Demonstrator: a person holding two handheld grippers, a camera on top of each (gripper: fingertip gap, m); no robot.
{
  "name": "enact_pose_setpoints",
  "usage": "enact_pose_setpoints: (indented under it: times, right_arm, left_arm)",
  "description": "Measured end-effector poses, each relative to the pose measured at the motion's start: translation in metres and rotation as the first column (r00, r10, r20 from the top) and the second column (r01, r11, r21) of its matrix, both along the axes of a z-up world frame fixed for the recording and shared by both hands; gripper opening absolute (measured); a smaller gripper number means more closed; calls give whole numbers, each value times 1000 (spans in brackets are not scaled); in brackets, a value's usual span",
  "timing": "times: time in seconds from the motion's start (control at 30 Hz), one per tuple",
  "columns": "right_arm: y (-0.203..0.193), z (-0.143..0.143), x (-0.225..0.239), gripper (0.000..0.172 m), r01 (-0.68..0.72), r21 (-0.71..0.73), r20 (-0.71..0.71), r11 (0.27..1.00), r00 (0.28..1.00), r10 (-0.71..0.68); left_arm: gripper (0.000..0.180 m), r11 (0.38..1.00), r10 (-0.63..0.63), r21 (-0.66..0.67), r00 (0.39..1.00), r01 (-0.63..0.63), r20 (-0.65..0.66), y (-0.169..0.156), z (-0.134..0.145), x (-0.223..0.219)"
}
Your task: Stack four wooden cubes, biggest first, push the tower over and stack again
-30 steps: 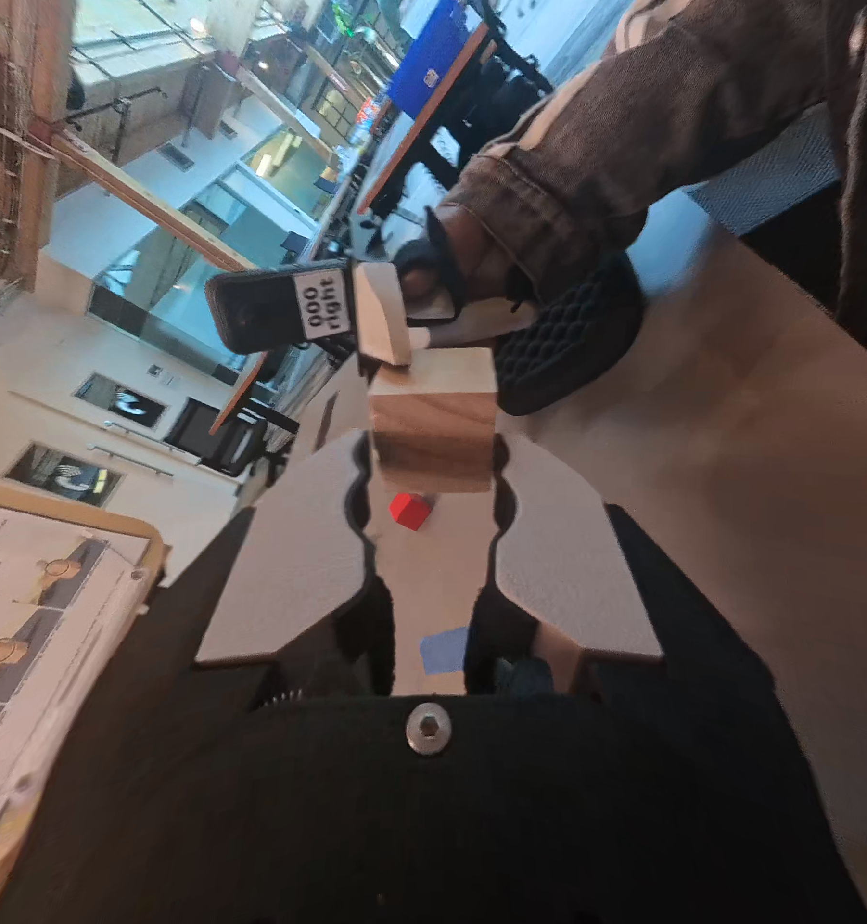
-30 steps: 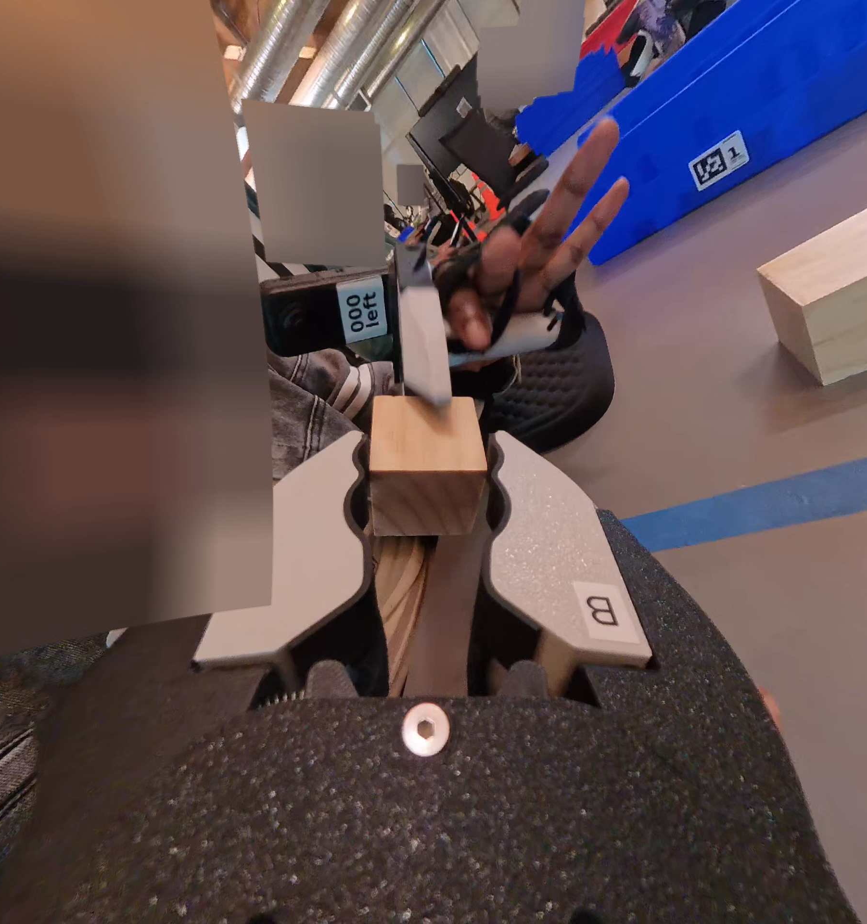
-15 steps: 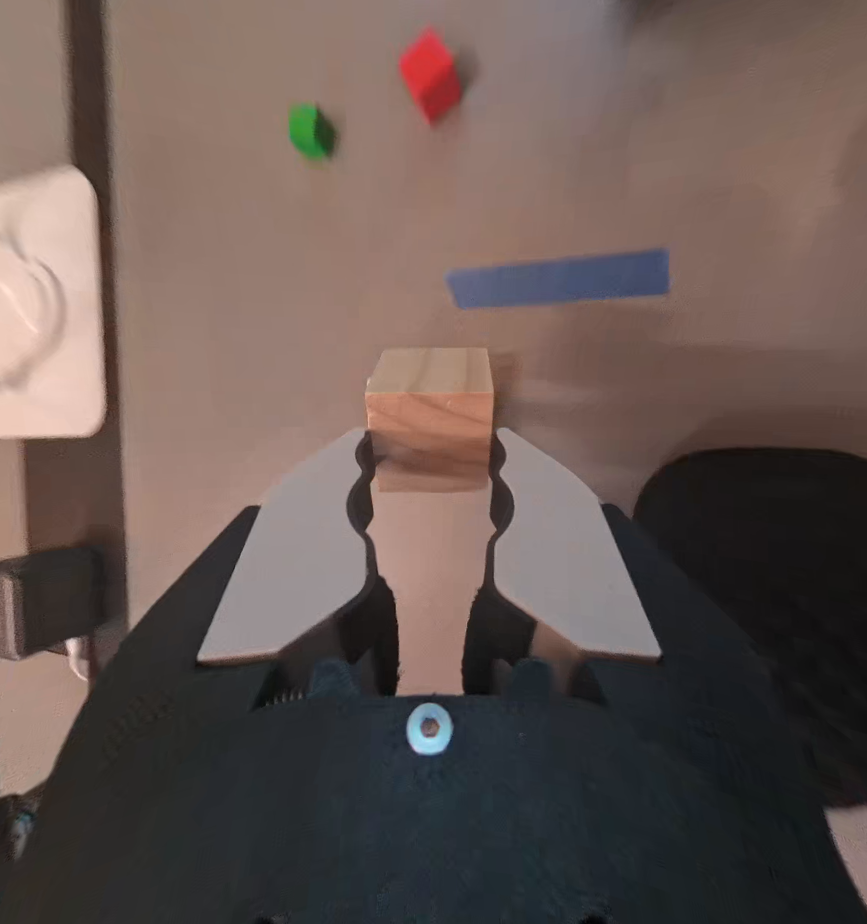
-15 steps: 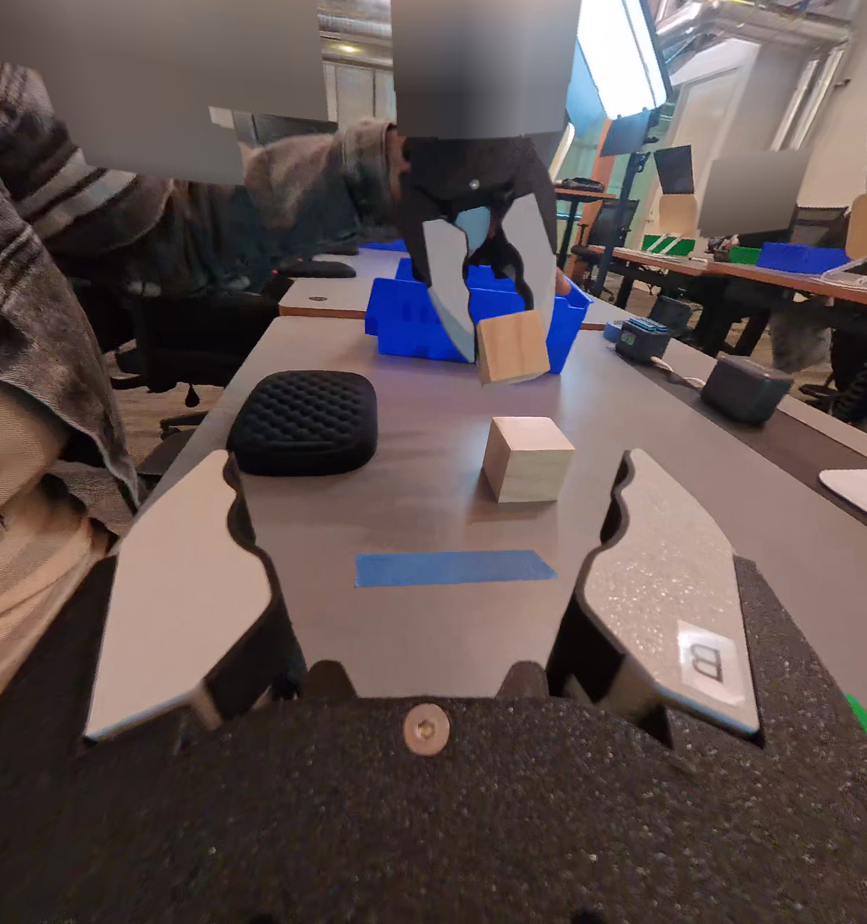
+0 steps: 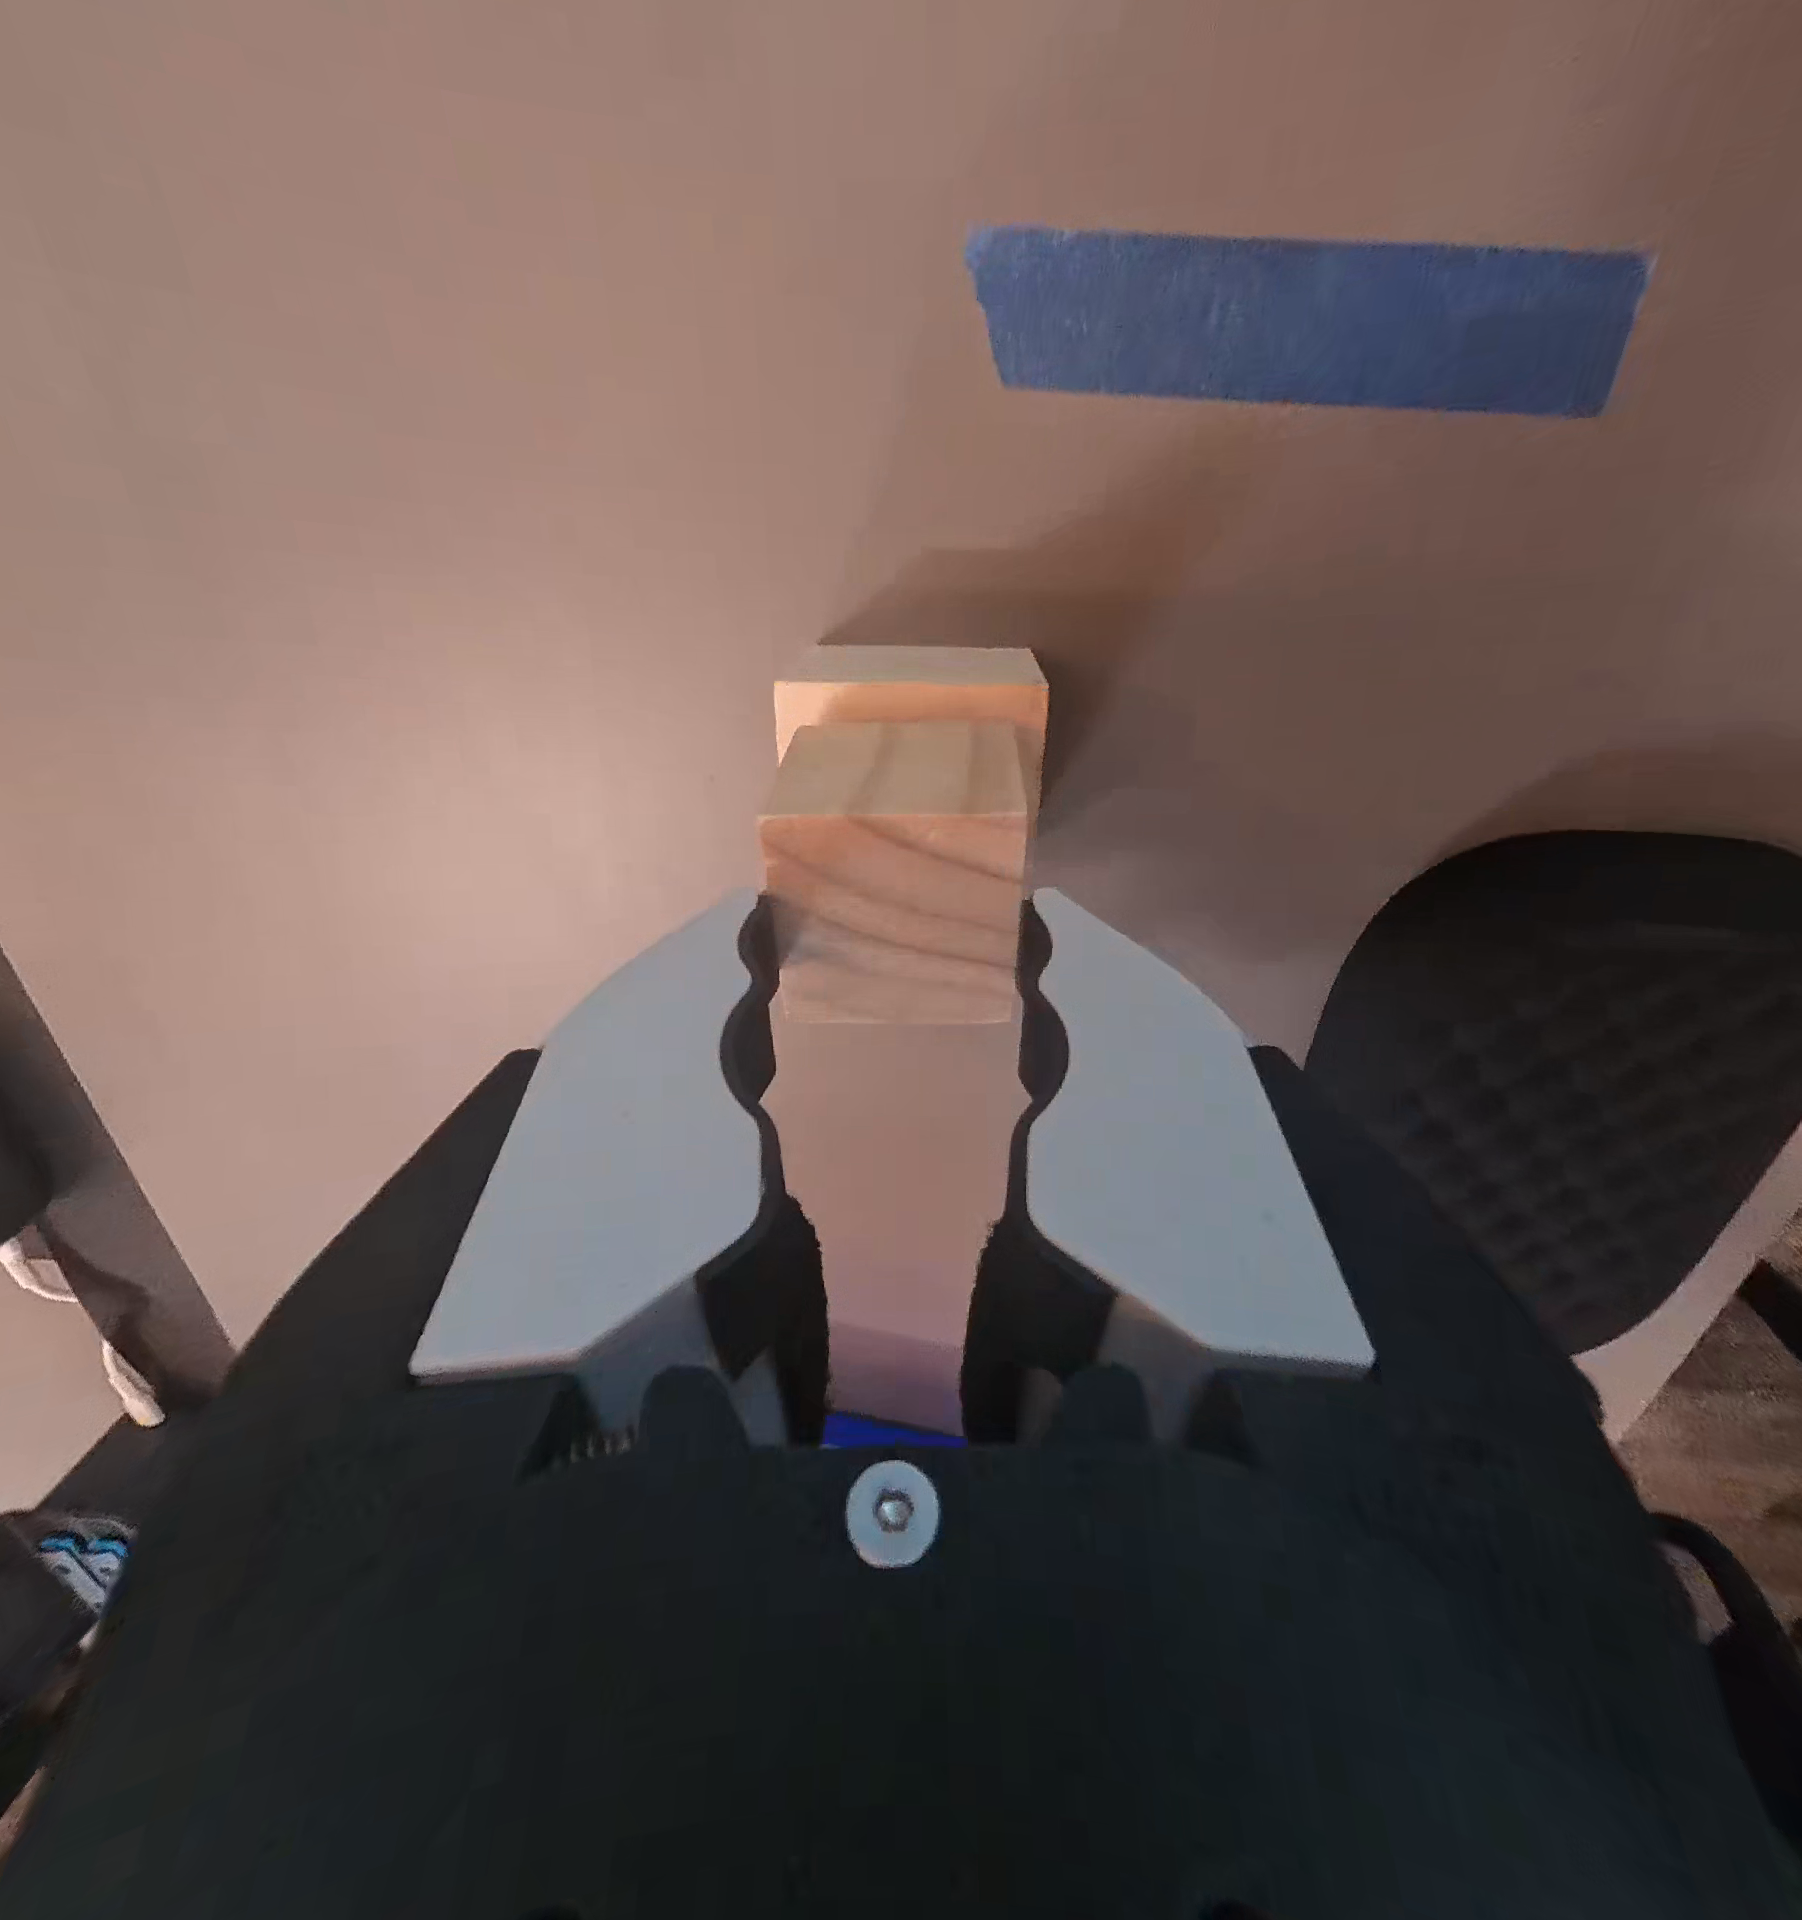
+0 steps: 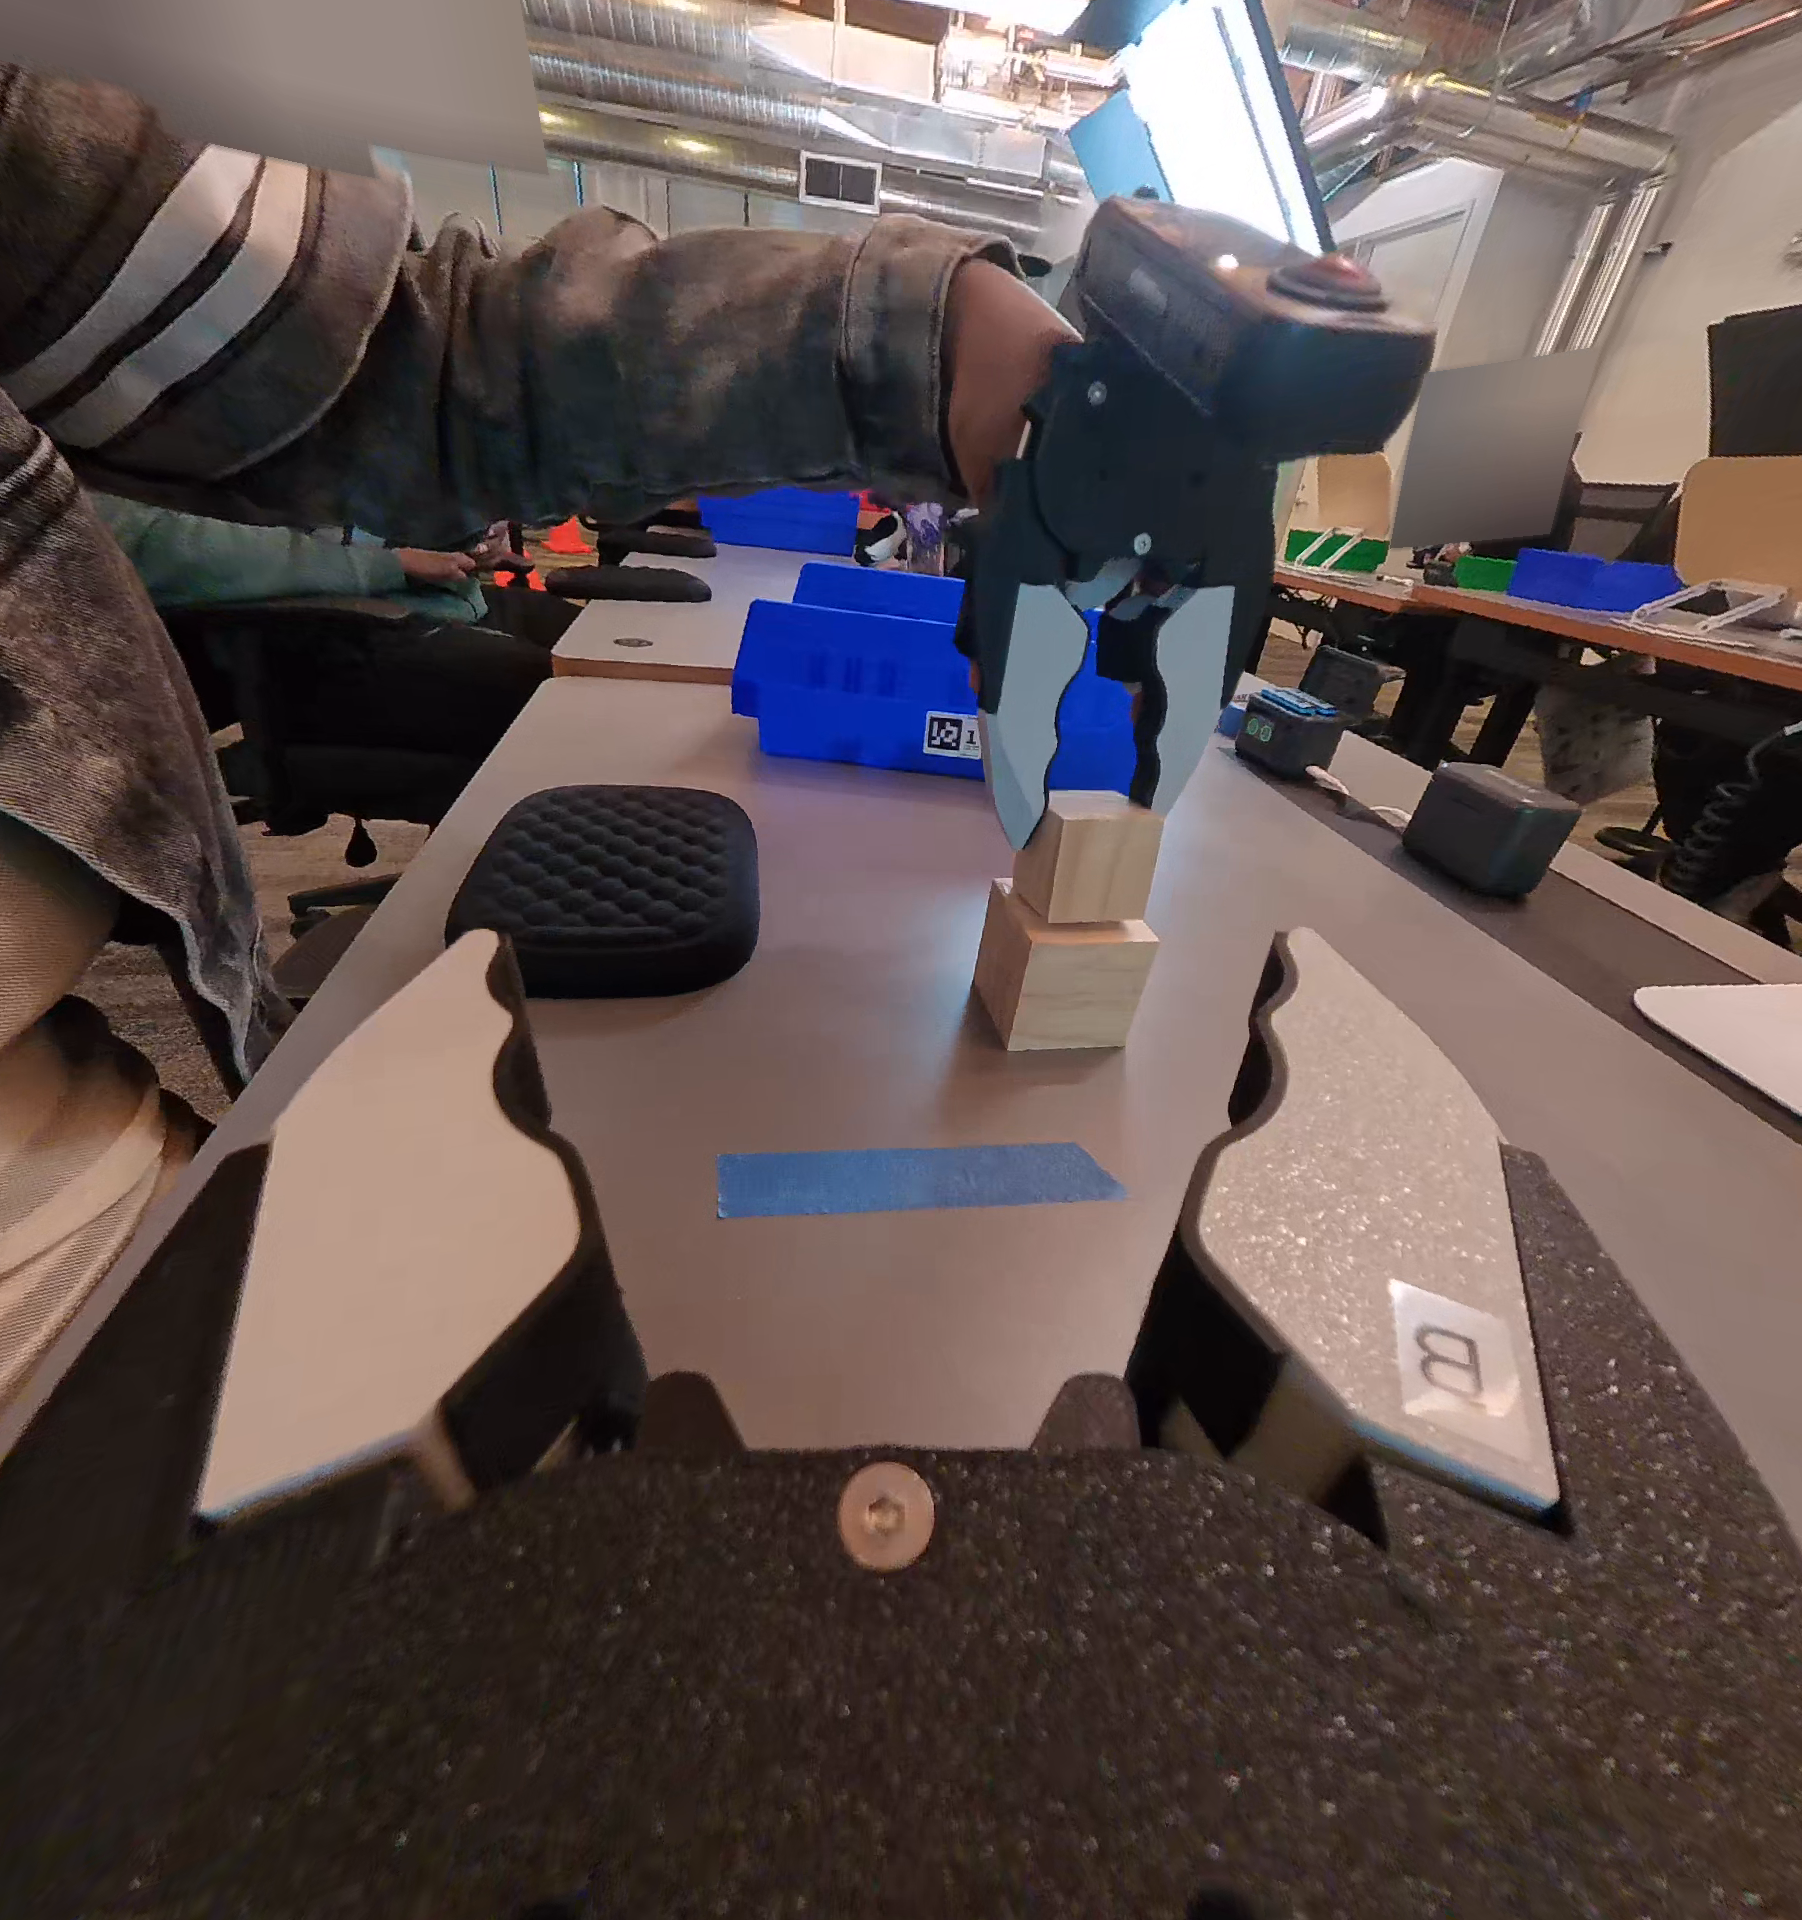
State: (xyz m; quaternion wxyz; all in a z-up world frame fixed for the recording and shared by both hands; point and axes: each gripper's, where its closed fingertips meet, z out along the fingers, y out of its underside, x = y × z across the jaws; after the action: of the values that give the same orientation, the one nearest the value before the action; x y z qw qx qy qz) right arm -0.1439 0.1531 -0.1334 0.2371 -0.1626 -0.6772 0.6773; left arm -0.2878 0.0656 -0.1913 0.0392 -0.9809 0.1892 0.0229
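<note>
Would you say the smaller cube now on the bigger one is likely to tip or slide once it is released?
Probably stable: the smaller cube seems to rest flat on the bigger cube, though turned and off-centre. Its solid wood looks rigid, so the left tongs shouldn't deform it. The smooth faces might slide if nudged.

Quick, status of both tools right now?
Left tool: closed on the smaller pale wooden cube, atop the larger wooden cube.
Right tool: open, empty.

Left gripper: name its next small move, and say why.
Probably open the left gripper and lift straight up. Its fingers clamp the smaller wooden cube, which already seems to rest, slightly skewed, on the bigger wooden cube. The right gripper is open.
</note>
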Motion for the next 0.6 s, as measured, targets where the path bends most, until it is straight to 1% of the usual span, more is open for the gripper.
enact_pose_setpoints:
  times: [0.3, 0.6]
  right_arm:
    - [1, 3, 1, 127, -2, -10, -6, 1000, 1000, 2]
    - [1, 0, 0, 127, 4, 4, 2, 1000, 1000, -4]
  left_arm:
    - [44, 999, -32, -39, 999, 32, 2, 0, -1, 0]
    - [47, 998, -50, -44, 999, 50, -12, 3, -2, 0]
